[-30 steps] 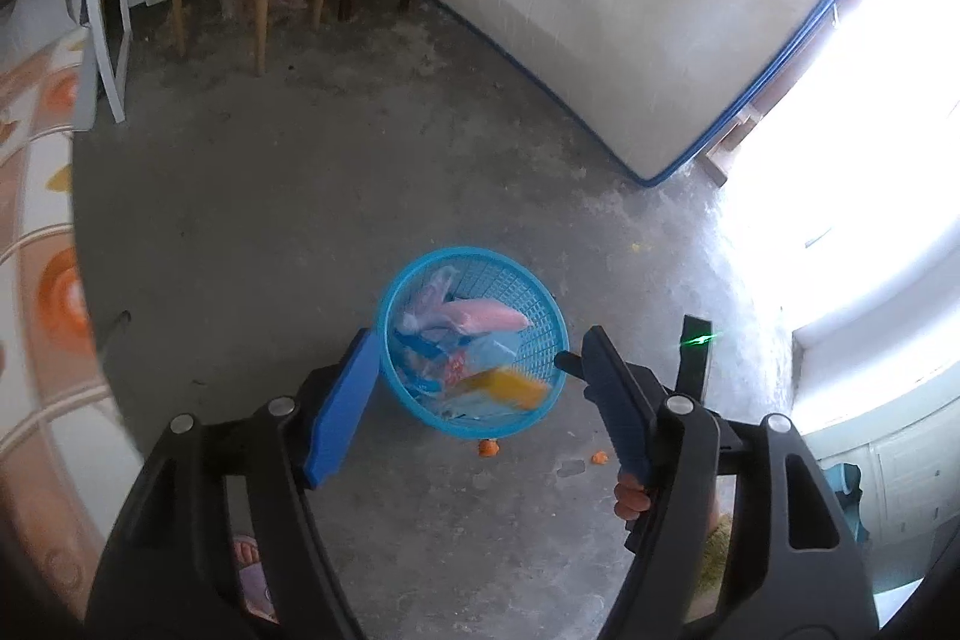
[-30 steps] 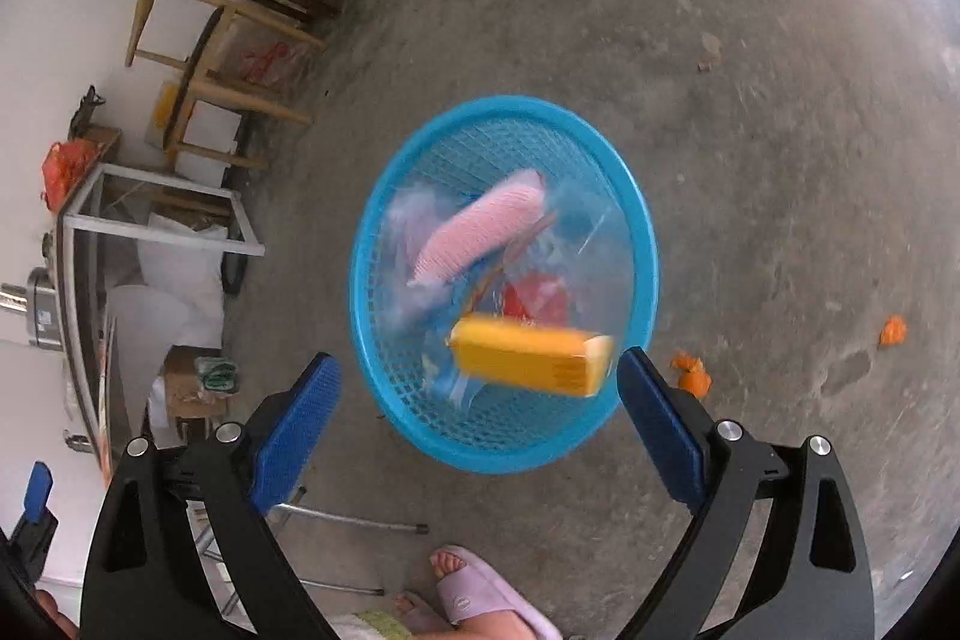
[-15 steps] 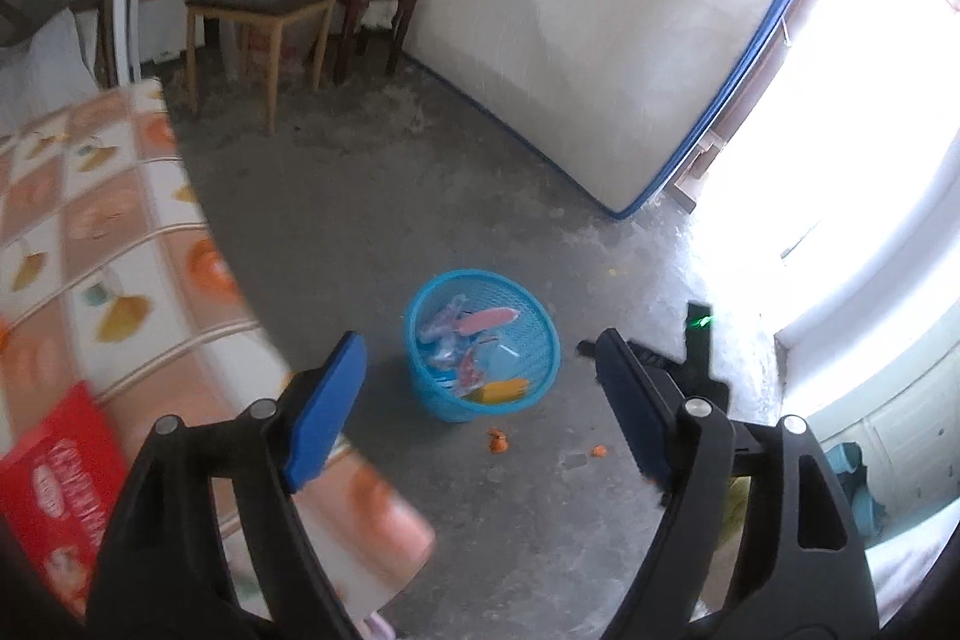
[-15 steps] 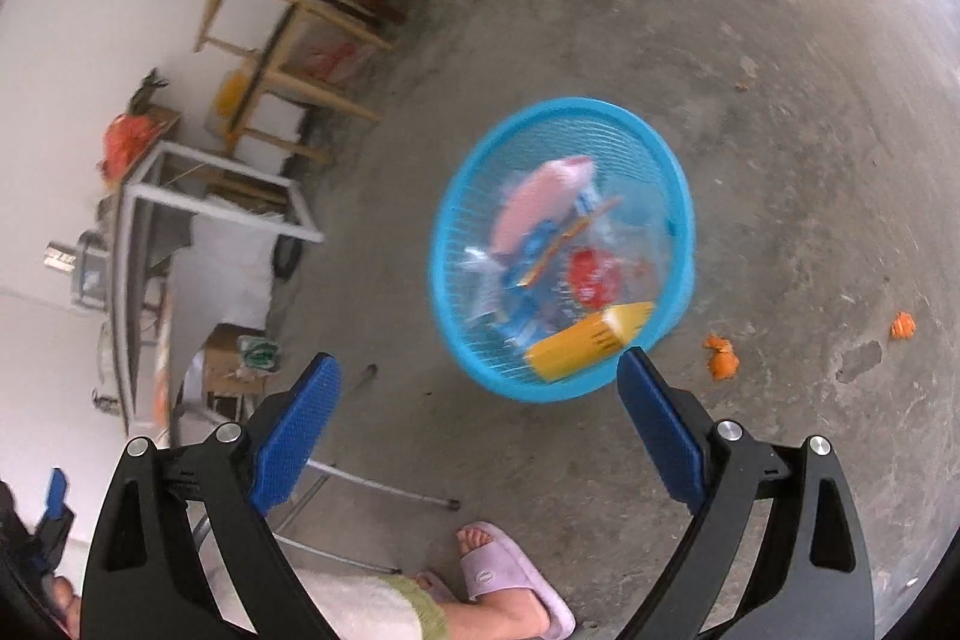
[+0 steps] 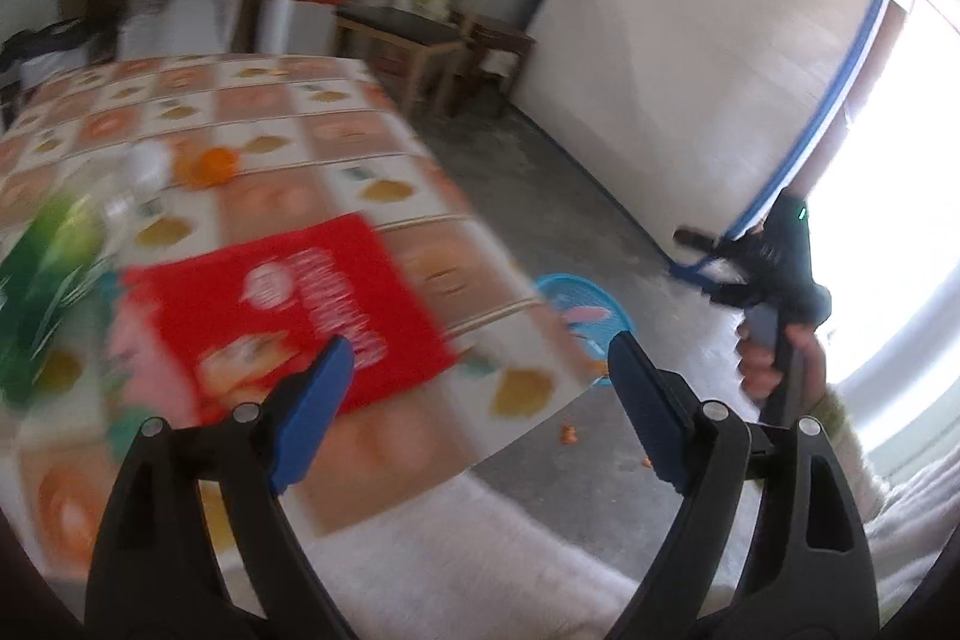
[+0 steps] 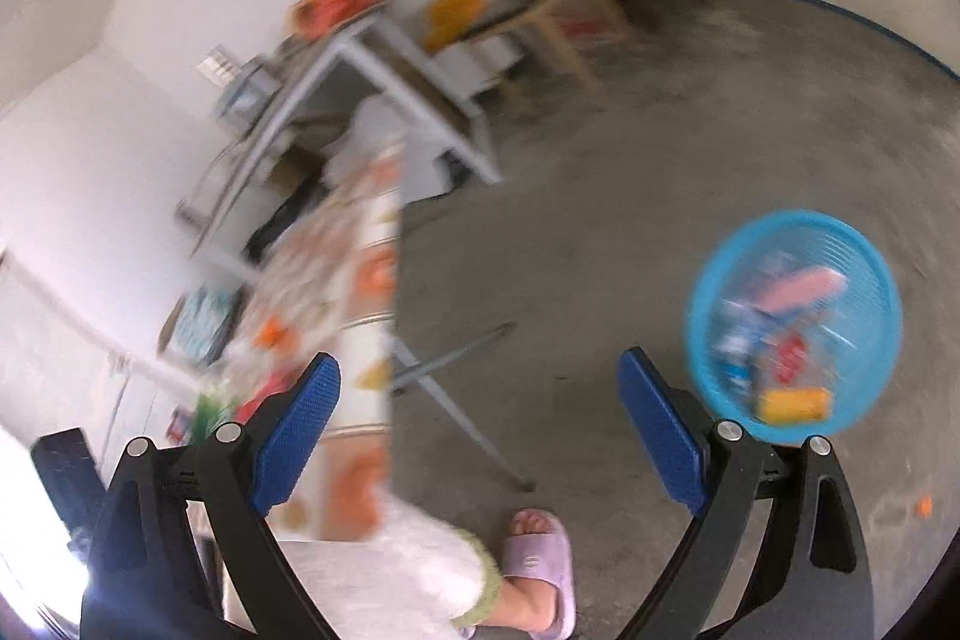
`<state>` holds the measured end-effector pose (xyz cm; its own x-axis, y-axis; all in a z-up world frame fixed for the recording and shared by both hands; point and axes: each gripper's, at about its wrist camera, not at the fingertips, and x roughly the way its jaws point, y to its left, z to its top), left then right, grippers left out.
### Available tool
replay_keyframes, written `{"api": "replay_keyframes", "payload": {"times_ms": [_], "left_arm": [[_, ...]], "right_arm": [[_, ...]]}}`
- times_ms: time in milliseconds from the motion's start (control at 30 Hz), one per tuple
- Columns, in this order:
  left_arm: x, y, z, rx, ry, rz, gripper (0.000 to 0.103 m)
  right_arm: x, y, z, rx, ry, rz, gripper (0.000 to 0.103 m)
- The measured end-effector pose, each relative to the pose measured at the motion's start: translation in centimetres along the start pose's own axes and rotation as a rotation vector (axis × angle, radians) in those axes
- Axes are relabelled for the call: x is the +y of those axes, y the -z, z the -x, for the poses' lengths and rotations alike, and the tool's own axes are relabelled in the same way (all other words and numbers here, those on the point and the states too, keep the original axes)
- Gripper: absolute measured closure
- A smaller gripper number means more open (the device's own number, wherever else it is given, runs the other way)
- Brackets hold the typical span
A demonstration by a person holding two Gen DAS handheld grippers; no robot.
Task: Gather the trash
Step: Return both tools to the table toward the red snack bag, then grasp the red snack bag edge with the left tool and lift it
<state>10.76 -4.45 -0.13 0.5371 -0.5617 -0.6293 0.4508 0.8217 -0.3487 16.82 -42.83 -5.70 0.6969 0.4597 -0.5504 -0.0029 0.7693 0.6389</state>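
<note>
A blue mesh basket (image 6: 795, 322) holding several pieces of trash stands on the concrete floor; it also shows past the table edge in the left wrist view (image 5: 585, 307). A red snack bag (image 5: 288, 310) lies on the patterned tablecloth (image 5: 336, 148), just ahead of my left gripper (image 5: 474, 406), which is open and empty above the table. A green packet (image 5: 42, 274) and an orange object (image 5: 213, 166) lie further left. My right gripper (image 6: 480, 406) is open and empty over the floor, left of the basket.
Orange scraps (image 5: 567, 436) lie on the floor near the basket. A wooden chair (image 5: 420, 34) and a white mattress (image 5: 690, 58) stand against the far wall. The person's foot in a purple slipper (image 6: 537, 562) is below the right gripper. A white metal frame table (image 6: 384, 82) stands behind.
Both grippers have swung up and away from the basket toward the table. The left view now shows the tabletop and red bag close ahead. Both stay open.
</note>
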Motion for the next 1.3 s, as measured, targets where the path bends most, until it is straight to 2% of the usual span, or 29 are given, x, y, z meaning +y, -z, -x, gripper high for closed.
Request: {"api": "replay_keyframes", "payload": {"times_ms": [167,367,467,567,633,700,833,900,933,1000,1067,1167,1300], "left_arm": [[2.6,3.0,2.5,-0.022,-0.087,0.01,0.02],[5.1,4.3,4.1,-0.081,-0.166,0.031,0.02],[7.2,4.6,5.2,-0.126,-0.185,0.089,0.02],[9.1,4.6,5.5,-0.132,-0.203,0.156,0.02],[11.1,4.6,5.0,-0.116,-0.224,0.226,0.025],[12.7,4.5,4.3,-0.095,-0.233,0.289,0.041],[14.3,4.3,2.8,-0.059,-0.191,0.342,0.048],[14.7,4.3,2.1,-0.047,-0.187,0.369,0.058],[14.9,4.2,2.0,-0.046,-0.179,0.377,0.058],[15.2,4.3,1.6,-0.04,-0.144,0.404,0.07],[15.5,4.5,1.5,-0.032,-0.091,0.433,0.074],[15.8,4.9,1.7,-0.04,-0.018,0.47,0.075],[16.2,5.2,2.0,-0.055,0.133,0.534,0.075]], "right_arm": [[6.3,-1.0,-4.0,0.085,-0.084,0.069,0.012],[13.1,0.1,-8.4,0.196,-0.128,0.156,0.012],[16.5,1.8,-10.2,0.255,-0.14,0.216,0.012],[18.3,3.1,-11.3,0.289,-0.124,0.265,0.012],[19.6,4.0,-12.1,0.299,-0.089,0.306,0.012],[20.4,4.5,-12.8,0.29,-0.046,0.329,0.016],[20.7,5.1,-14.0,0.291,0.042,0.346,0.028],[20.5,5.4,-14.8,0.309,0.073,0.354,0.033],[20.3,5.5,-15.3,0.316,0.083,0.354,0.037],[20.1,5.7,-16.3,0.333,0.104,0.349,0.043],[19.9,6.1,-16.9,0.35,0.119,0.348,0.052],[19.9,6.6,-17.3,0.348,0.145,0.376,0.057],[19.8,6.7,-17.3,0.347,0.15,0.404,0.062]]}}
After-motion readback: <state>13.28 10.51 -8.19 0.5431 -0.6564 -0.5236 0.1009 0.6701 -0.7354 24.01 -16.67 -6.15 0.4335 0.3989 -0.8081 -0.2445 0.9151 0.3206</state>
